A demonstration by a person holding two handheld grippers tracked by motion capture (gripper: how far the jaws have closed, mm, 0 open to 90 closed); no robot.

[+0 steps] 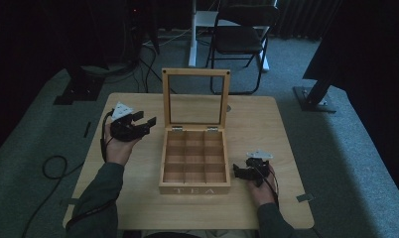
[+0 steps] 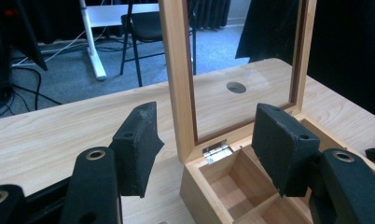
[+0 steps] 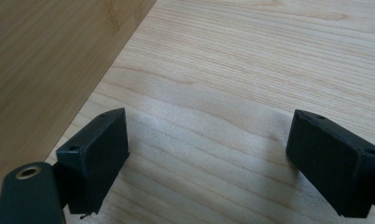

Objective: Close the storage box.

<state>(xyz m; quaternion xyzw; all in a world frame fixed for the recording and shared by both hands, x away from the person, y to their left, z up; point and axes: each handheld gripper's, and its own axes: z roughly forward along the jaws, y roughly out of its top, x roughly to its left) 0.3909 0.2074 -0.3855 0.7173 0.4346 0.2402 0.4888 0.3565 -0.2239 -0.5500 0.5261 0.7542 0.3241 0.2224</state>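
Looking down, my left gripper [image 1: 147, 120] hangs open beside the upright glass lid [image 1: 195, 98] of the wooden tea box [image 1: 194, 188], mid-table; my right gripper [image 1: 238, 171] rests open at its right wall. Along my left jaws, a nudge could slam that hinged frame. Along my right, matte black pads [image 3: 97, 154] over pale grained table [image 3: 251, 70], nothing between.

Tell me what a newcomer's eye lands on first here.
The wooden tea box at mid-table, its glass lid standing upright over bare compartments. Then the two grippers flanking it: the left gripper raised beside the lid, the right gripper low by the box's right wall, both open and holding nothing.
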